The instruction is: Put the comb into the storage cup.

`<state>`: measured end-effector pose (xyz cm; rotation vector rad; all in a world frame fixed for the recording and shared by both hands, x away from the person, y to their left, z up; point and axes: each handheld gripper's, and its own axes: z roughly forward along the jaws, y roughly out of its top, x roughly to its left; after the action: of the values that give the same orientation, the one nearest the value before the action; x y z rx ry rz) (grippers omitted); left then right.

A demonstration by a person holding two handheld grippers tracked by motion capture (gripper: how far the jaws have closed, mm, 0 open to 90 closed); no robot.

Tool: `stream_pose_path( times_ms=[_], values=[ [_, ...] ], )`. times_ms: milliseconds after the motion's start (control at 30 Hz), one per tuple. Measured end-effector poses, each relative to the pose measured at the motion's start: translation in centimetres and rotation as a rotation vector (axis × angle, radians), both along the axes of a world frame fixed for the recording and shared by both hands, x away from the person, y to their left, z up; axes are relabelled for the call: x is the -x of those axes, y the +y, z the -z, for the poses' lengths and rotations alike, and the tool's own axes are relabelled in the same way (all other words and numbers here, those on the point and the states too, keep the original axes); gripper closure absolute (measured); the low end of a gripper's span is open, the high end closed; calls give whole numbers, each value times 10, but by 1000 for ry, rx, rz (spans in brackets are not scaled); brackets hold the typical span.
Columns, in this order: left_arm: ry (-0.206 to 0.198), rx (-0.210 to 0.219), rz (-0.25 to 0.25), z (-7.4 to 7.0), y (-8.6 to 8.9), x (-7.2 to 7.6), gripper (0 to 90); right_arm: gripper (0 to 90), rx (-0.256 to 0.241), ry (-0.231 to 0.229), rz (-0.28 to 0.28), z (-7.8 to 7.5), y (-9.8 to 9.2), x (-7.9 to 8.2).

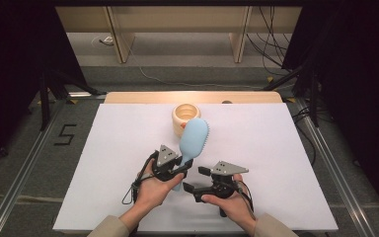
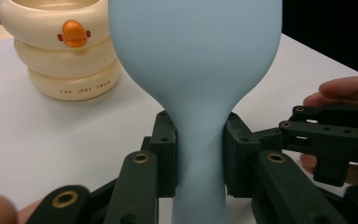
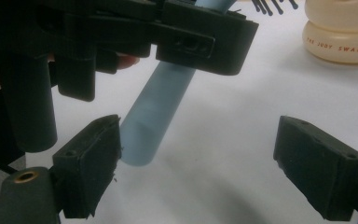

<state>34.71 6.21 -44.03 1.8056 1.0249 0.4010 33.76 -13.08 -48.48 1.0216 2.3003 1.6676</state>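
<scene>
Pale-blue plastic hairbrush [image 1: 192, 143] held above the white table cover [image 1: 103, 168], seen from the high view: its long axis runs from the near handle end up and away to the bristled head, which lies just near of a cream ring-shaped duck cup [image 1: 186, 116]. The left gripper [image 1: 171, 167] pinches the handle; the right gripper [image 1: 193, 179] sits just right of the handle's near end, jaws spread, and is the nearer free tool for a second grasp.

Left gripper view: both black pads [image 2: 166, 156] press the narrow neck of the hairbrush [image 2: 196, 60] from either side, handle upright between them. The duck cup [image 2: 65, 46] stands beyond at far left, apart from the brush. The right gripper [image 2: 328, 140] shows at right, close by.

Right gripper view: the jaws stand wide apart; the free handle end [image 3: 151, 126] lies just beside the left pad [image 3: 91, 165], slanting up toward the left gripper [image 3: 168, 32]. Judged, a small leftward shift would centre the handle. The duck cup [image 3: 340, 32] at far right does not obstruct.
</scene>
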Motion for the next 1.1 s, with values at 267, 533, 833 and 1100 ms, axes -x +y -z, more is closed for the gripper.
stream_pose_path(
  times_ms=[267,533,833,1100],
  values=[
    [-4,6,0,0,-2,0,693,160,-7,7,-1,1,4,-1],
    [-5,14,2,0,-4,1,693,163,-5,13,-4,2,8,-1],
    [-3,19,8,1,-7,2,693,167,-5,15,-8,3,13,-2],
    [-2,21,13,0,-9,3,693,172,-2,15,-11,5,16,-2]
  ],
)
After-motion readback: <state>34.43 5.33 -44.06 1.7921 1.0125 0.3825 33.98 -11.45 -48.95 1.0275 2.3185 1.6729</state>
